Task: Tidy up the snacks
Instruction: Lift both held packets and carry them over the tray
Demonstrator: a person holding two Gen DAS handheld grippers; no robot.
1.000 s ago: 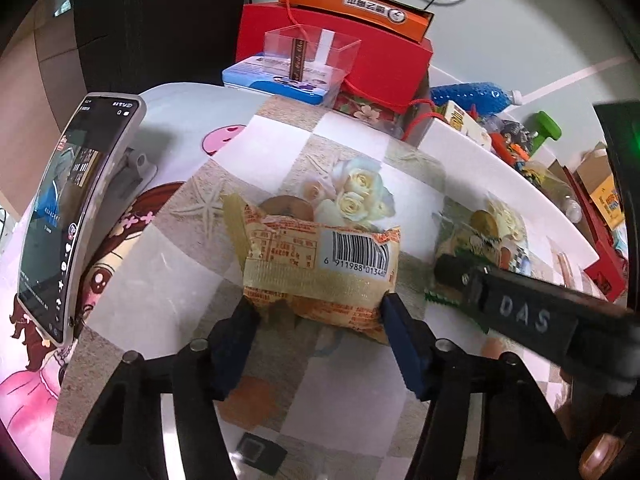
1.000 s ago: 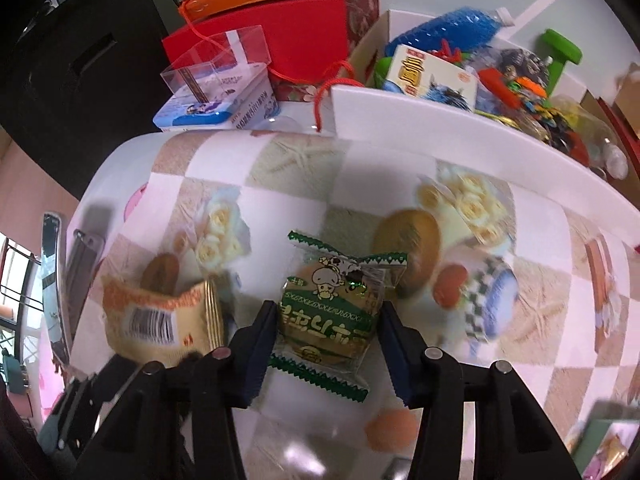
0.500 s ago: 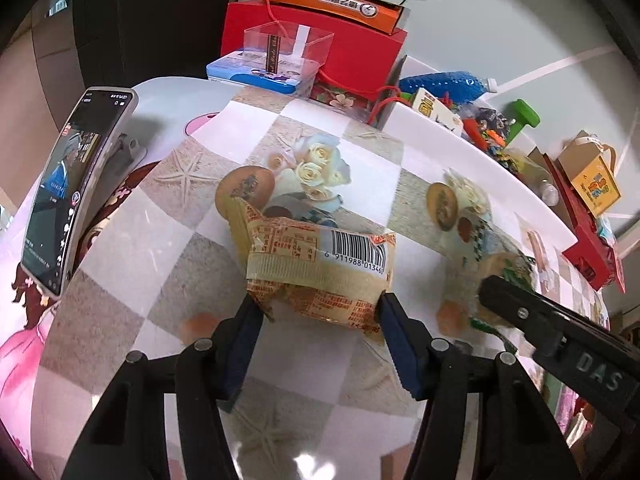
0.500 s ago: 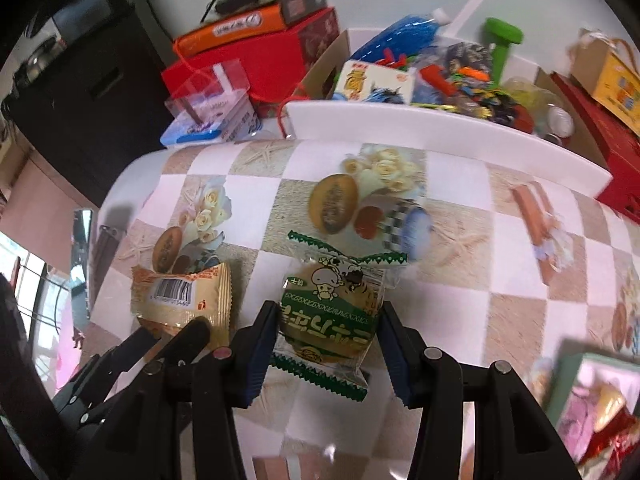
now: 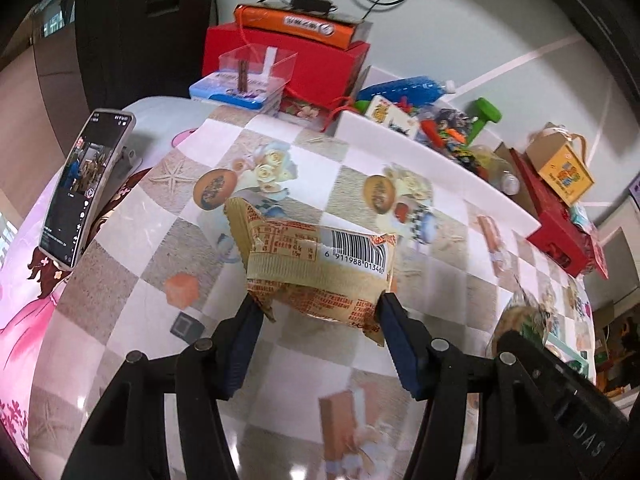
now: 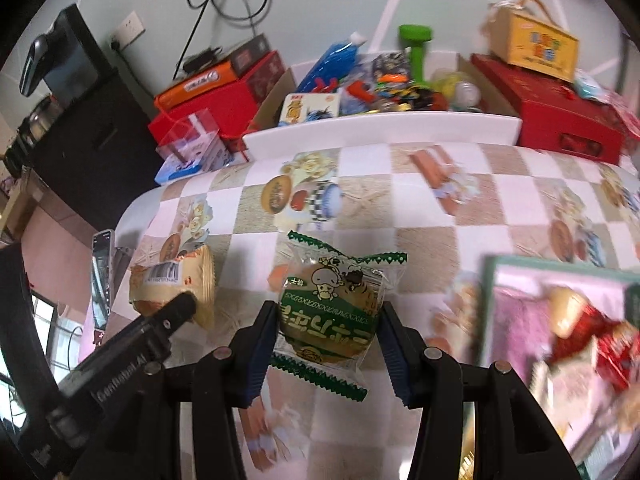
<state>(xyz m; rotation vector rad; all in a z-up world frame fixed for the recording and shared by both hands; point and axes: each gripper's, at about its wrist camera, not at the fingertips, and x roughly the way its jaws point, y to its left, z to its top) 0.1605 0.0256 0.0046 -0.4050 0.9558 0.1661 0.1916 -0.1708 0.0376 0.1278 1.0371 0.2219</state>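
Here, 2 snack packets, 1 per gripper. The left gripper (image 5: 318, 316) is clamped on a tan-and-orange packet (image 5: 316, 260), barcode side up, raised clear of the checked tablecloth (image 5: 132, 300). The right gripper (image 6: 326, 334) is clamped on a green-printed clear packet (image 6: 330, 312) bearing a mushroom cartoon. Right of it, a tray (image 6: 490, 300) of sweets is blurred and cut off.

Black gripper frames, blue ribbed fingers (image 5: 394, 340), round silver screws (white "DAS" lettering)
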